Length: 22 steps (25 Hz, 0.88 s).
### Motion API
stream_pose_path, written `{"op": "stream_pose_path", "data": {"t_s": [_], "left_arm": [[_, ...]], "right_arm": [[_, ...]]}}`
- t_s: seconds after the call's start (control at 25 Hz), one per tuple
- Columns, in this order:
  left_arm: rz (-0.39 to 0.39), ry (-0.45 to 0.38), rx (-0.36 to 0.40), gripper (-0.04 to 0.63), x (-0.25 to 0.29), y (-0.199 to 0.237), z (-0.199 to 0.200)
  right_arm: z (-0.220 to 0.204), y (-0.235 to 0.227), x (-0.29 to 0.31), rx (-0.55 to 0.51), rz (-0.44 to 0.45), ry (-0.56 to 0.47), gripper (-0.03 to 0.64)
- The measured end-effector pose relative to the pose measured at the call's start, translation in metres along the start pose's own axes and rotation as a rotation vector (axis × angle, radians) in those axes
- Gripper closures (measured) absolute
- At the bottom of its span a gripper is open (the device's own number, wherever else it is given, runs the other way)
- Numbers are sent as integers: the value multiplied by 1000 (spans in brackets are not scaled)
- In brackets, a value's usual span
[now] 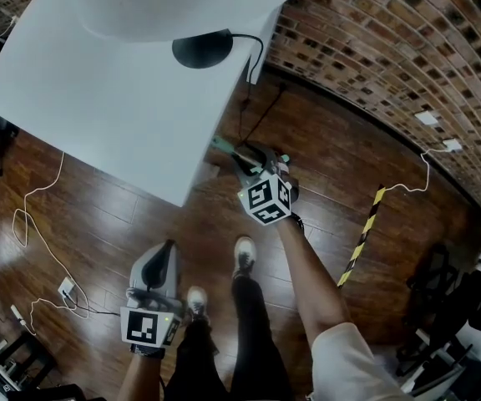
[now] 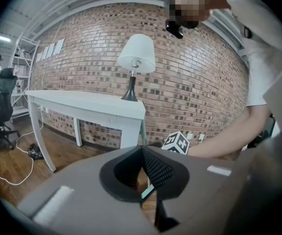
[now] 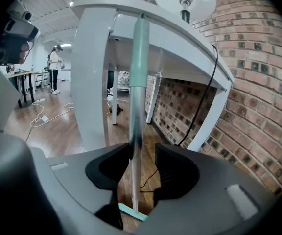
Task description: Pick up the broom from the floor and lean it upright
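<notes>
We have the broom (image 3: 140, 72) upright against the white worktop (image 3: 95, 82).
Our right claw (image 3: 143, 154) stands apart around its handle without clamping it; our left claw (image 2: 142, 151) is closed together, empty.

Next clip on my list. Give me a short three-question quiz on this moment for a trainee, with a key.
1. True or false: the broom lies flat on the wooden floor.
2. Multiple choice: what stands between the jaws of the right tool? A) a lamp cord B) the broom's handle C) nothing
3. Short answer: which piece of furniture does the broom's upper end rest against?

Key
1. False. It stands upright, with its head down on the floor.
2. B. The jaws stand apart on either side of the handle and do not clamp it.
3. The white table.
</notes>
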<state>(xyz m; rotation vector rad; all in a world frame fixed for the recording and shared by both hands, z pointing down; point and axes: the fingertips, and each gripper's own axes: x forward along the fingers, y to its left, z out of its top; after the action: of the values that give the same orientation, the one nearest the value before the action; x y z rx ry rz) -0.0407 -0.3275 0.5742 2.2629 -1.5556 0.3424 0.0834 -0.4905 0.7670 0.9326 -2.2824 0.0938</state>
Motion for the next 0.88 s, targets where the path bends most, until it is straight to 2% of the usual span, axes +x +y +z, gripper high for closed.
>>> {"op": "stream_pose_path", "data": {"t_s": [0.16, 0.32, 0.64, 0.88], "left_arm": [[8, 21, 2, 594, 1, -2, -5], [-7, -9, -9, 594, 2, -2, 1], [-17, -6, -1, 594, 3, -2, 0], [-6, 14, -3, 594, 2, 1, -3]], "right_arm": [[-2, 2, -2, 10, 11, -3, 426], [-4, 11, -7, -8, 25, 8, 419], [-13, 26, -15, -9, 48, 22, 417], [-16, 30, -25, 4, 23, 15, 416]]}}
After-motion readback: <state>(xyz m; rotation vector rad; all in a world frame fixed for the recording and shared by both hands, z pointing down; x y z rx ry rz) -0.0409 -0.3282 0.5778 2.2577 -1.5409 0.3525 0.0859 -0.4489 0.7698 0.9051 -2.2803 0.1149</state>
